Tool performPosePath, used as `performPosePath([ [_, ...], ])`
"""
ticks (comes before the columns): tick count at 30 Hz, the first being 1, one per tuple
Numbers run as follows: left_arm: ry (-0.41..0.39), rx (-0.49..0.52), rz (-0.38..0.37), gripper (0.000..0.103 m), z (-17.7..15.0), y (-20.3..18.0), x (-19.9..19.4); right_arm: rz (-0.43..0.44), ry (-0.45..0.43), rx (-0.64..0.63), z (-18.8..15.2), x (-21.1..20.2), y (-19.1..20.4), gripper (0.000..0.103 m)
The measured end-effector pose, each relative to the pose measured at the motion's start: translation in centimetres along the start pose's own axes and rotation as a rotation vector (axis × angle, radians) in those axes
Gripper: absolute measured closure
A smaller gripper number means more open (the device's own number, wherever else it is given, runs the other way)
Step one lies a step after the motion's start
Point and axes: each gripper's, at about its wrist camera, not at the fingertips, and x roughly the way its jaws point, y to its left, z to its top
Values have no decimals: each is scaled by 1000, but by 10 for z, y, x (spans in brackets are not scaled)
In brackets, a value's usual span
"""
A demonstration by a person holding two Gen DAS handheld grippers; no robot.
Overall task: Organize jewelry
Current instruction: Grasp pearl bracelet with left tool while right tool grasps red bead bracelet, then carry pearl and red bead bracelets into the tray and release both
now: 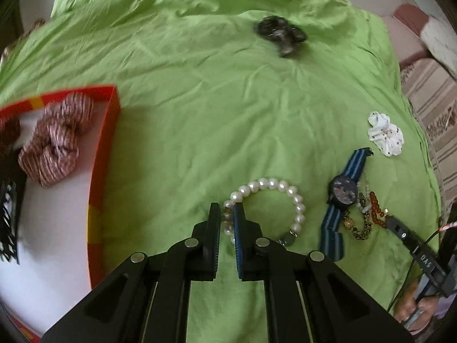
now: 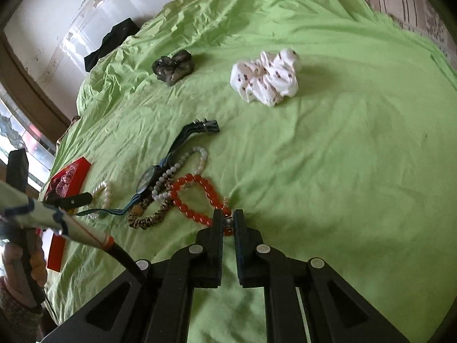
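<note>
Pearl-white bead bracelet (image 1: pixel 268 208), near on the green bedsheet (image 1: pixel 200 114), is pinched in my left tongs (image 1: pixel 227 214); my right tongs (image 2: pixel 228 221) grip the orange bead bracelet (image 2: pixel 197 200), its clasp hidden between them.

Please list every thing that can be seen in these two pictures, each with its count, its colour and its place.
pearl bracelet: one, white, on the sheet, between the left gripper's fingers
red bead bracelet: one, red-orange, in the right gripper
watch: one, dark face, blue striped strap, beside the bracelets
grey bead bracelet: one, pale grey, by the watch
leopard band: one, brown-black
white scrunchie: one, dotted, farther off
dark scrunchie: one, farthest
box: one, red
striped scrunchie: one, red-white, in the box
sheet: green
left gripper: black, shut
right gripper: black, shut
</note>
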Motion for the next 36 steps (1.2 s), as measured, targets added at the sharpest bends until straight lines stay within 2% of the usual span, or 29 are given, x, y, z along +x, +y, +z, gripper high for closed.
performPosePath([
  [4,-7,-36,-58,94,1,3,6,29,-4,28,-1,3,-5,94],
  [8,10,-5,-50,91,3,-6,18,32,-9,25,0,5,-4,93],
  [11,-2,7,-45,80,3,-13,24,33,-11,18,1,11,-4,92],
  [13,-15,20,-44,67,1,-19,24,41,-15,22,3,13,-4,91],
  [15,-33,56,-5,66,-2,-29,25,57,-16,31,3,15,-6,90],
  [17,-44,99,44,66,-4,-38,26,71,-16,38,4,16,-7,89],
  [18,-45,113,55,73,-5,-41,25,71,-16,34,4,16,-6,87],
  [19,-38,119,45,91,-6,-42,24,72,-16,25,4,17,-5,82],
  [20,-26,120,35,94,-7,-43,23,75,-15,2,4,18,-1,78],
  [22,-29,128,42,94,-10,-47,19,65,-15,-63,2,18,11,60],
  [23,-33,140,47,94,-12,-50,15,37,-10,-104,1,19,19,59],
  [24,-38,145,47,94,-14,-52,11,11,-9,-130,0,20,23,60],
  [26,-54,149,35,94,-19,-56,0,-34,-16,-165,-1,21,31,76],
  [27,-61,150,27,94,-20,-57,-4,-25,-14,-166,-1,21,31,95],
  [31,-104,134,-13,94,-29,-61,-32,-24,-41,-150,-2,14,31,94],
  [36,-147,105,-45,94,-42,-57,-69,28,-95,-109,-4,-11,31,95],
])
